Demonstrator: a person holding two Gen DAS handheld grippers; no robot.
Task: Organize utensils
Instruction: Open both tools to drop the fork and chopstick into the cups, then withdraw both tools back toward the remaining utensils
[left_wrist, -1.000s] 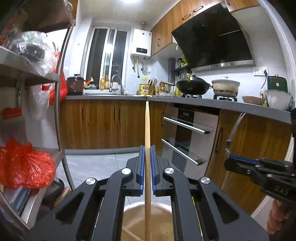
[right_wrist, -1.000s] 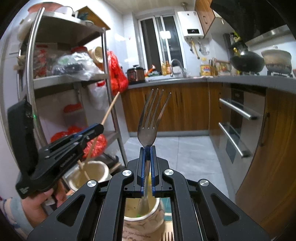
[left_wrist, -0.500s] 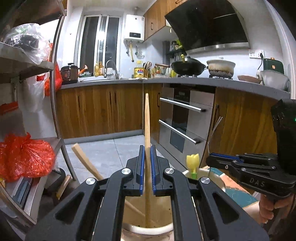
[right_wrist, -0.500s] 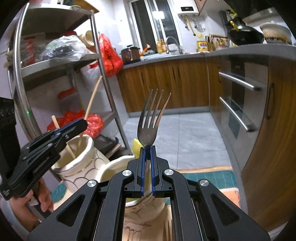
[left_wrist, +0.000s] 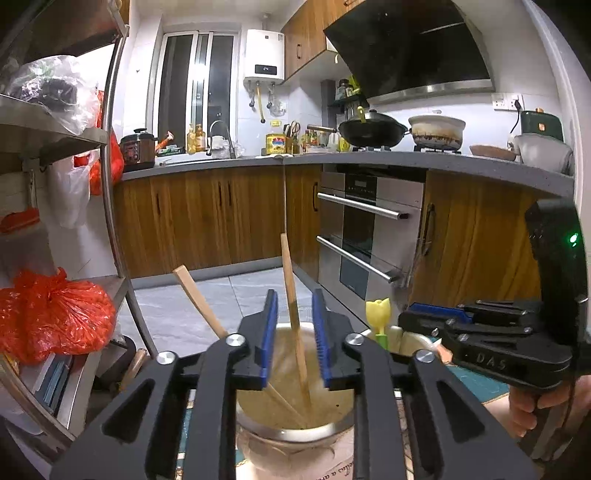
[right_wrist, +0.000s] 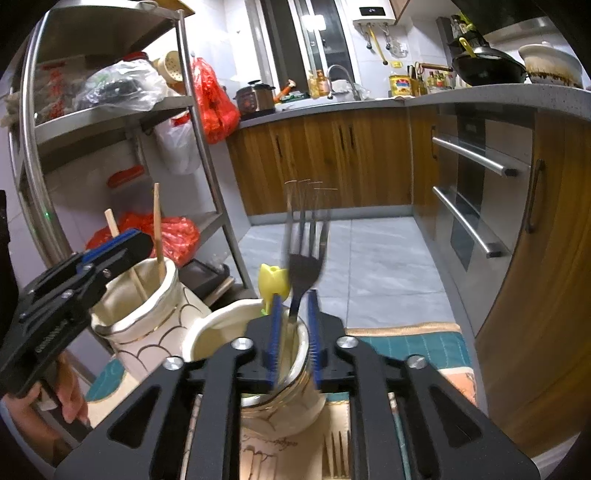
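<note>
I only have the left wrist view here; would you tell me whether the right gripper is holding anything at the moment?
Observer: No. The right gripper has just been opening its fingers, and a fork stands between them, clear of both, with its handle down in the cream jar.
Operator: Thank you. How does the fork sit?
Observer: Nearly upright with its tines up, and blurred in the picture.
Operator: Is any utensil outside the jars?
Observer: Yes, a second fork lies on the mat, on the camera's side of that jar.
</note>
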